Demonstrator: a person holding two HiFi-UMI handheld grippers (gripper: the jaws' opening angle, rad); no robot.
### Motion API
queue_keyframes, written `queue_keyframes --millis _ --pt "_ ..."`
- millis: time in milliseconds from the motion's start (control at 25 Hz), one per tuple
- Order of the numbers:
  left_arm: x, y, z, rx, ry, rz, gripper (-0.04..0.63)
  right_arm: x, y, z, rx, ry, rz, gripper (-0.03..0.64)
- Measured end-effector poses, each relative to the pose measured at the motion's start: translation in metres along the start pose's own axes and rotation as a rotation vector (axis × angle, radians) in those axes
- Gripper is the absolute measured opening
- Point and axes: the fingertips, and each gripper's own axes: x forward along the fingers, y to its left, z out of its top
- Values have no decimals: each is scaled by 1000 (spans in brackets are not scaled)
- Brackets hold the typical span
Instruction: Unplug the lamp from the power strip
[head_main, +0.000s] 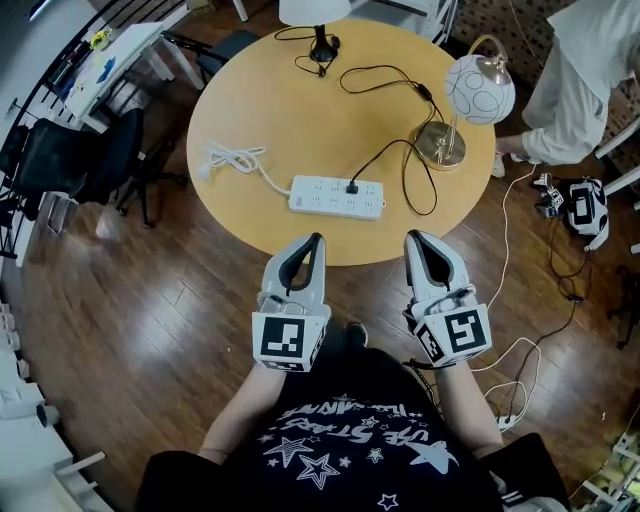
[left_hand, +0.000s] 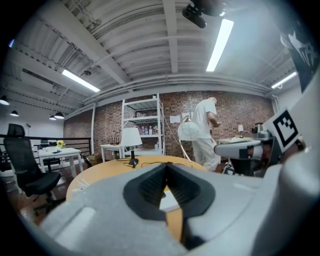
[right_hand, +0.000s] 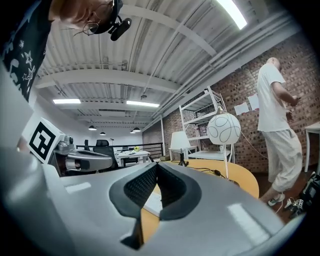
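Head view: the strip (head_main: 337, 196) lies near the desk's (head_main: 240, 100) near edge with the black plug (head_main: 352, 187) seated in it; its cord loops toward the globe lamp (head_main: 478, 90) at the right edge; the left gripper (head_main: 318, 242) and right gripper (head_main: 412, 240) hang short of that near edge, touching nothing. Left gripper view: fingers (left_hand: 147, 187) pressed together, empty. Right gripper view: fingers together too, nothing held; the unplugging looks wholly undone, with reaching, gripping the plug and pulling all left.

I see the white power strip (head_main: 336, 196) lying flat at twelve o'clock, a black plug (head_main: 352, 187) seated in it. The globe lamp (head_main: 478, 90) stands upright at its two o'clock.
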Motion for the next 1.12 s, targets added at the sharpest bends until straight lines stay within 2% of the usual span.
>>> queue_keyframes --millis 120,320,520,680,920,1120 --pt "5 8 2 -9 8 10 5 13 -2 -1 1 9 7 9" --pt "22 29 -20 -1 35 14 5 36 -8 -4 -6 29 -5 9" --pt "49 40 -31 -49 53 -43 5 61 -14 -11 -9 52 -18 9" --pt "66 57 -43 -24 66 -58 5 83 -16 -15 -21 54 -34 9" --pt "90 72 -60 -25 101 -109 5 108 -17 -32 -49 78 -46 9" --pt "106 79 -80 -23 141 -170 5 121 -17 -58 -67 136 -59 9"
